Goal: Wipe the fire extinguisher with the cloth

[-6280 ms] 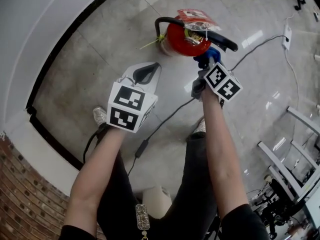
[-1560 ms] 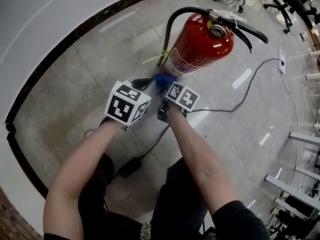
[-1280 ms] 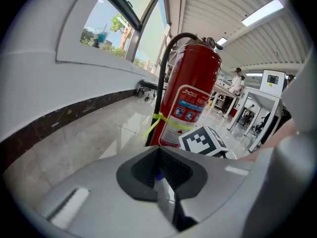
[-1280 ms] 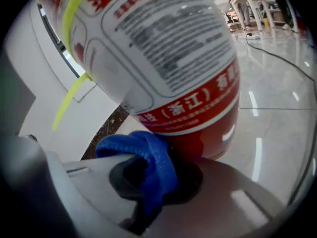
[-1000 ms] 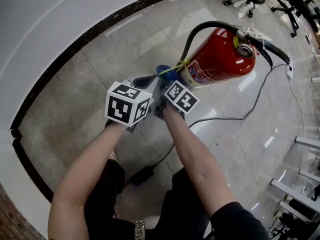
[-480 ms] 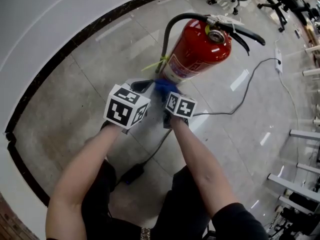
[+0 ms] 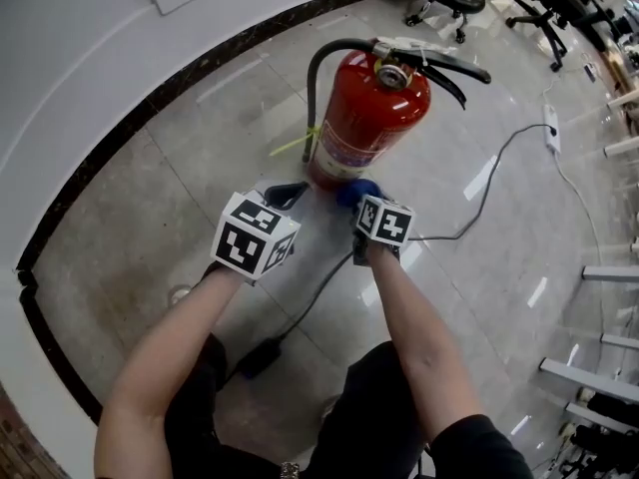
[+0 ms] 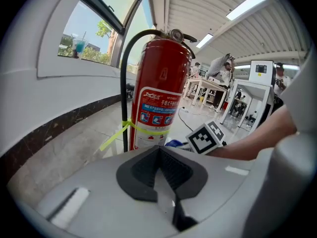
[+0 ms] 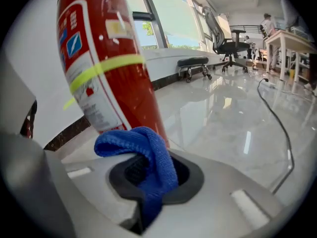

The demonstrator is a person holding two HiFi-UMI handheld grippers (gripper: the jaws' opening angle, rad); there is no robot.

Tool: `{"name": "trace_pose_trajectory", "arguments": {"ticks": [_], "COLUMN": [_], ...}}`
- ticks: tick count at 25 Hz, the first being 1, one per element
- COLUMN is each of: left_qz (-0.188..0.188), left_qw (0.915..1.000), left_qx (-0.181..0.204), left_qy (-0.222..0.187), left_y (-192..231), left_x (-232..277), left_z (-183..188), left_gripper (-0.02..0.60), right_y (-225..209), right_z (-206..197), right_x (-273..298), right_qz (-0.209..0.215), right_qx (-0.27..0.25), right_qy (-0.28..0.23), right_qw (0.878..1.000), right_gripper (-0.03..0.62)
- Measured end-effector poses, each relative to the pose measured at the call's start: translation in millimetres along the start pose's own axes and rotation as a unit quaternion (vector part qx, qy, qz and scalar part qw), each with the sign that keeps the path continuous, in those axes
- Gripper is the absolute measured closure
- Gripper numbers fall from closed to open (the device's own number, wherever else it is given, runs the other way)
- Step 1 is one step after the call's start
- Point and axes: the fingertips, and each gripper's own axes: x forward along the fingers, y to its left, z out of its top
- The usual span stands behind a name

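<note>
Plainly, the fire extinguisher [image 7: 364, 118] stands upright on the floor [image 7: 150, 208], its long axis vertical, with the valve and levers at the top and the levers reaching out toward the person's right. The black hose [image 7: 313, 98] runs down the side nearer the wall, held to the cylinder by a yellow tie [image 8: 130, 128]. The right gripper [image 9: 148, 182] is the nearer one: its jaws are clamped on the blue cloth [image 9: 148, 157], which bunches up out of them and sits low against the cylinder, just ahead of the jaws. In the right gripper view the red body rises straight beyond the cloth, so the surface to be wiped lies forward and upward from the jaws. Whether the cloth actually presses on the paint or hangs just short of it cannot be told. The left gripper [image 8: 161, 170] hangs a little back on the hose side, jaws closed together with nothing between them, pointed at the label [image 8: 158, 118] but apart from it. Judging from this, the next stroke should run along the vertical axis, from the foot of the cylinder up toward the shoulder.
</note>
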Motion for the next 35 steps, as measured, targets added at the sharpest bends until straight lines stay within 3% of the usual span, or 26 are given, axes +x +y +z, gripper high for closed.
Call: {"name": "trace_pose_trajectory", "arguments": {"ticks": [6,12,19,26,29,35], "left_qz": [0.005,0.019,0.027,0.023,0.016,0.020], "left_qw": [0.9973,0.9942,0.9920,0.9905,0.9900,0.9893], "left_qx": [0.065,0.081,0.082,0.093,0.098,0.095], "left_qy": [-0.033,-0.068,-0.091,-0.099,-0.100,-0.109], "left_y": [-8,-9,-8,-15,-21,-11], "left_x": [-28,-53,-62,-67,-68,-77], "left_z": [67,124,172,204,209,219], "left_gripper": [0.575,0.575,0.575,0.575,0.575,0.575], "right_y": [-9,12,4,30,59,117], "right_z": [98,194,270,341,346,338], "right_x": [-53,-125,-215,-299,-304,-287], "right_qz": [0.051,0.107,0.077,0.035,0.026,0.021], "right_qx": [-0.019,-0.049,-0.122,-0.265,-0.355,-0.513], "right_qy": [-0.094,-0.181,-0.261,-0.321,-0.304,-0.255], "right_qw": [0.994,0.976,0.955,0.909,0.883,0.819], "right_gripper": [0.565,0.565,0.565,0.565,0.565,0.565]}}
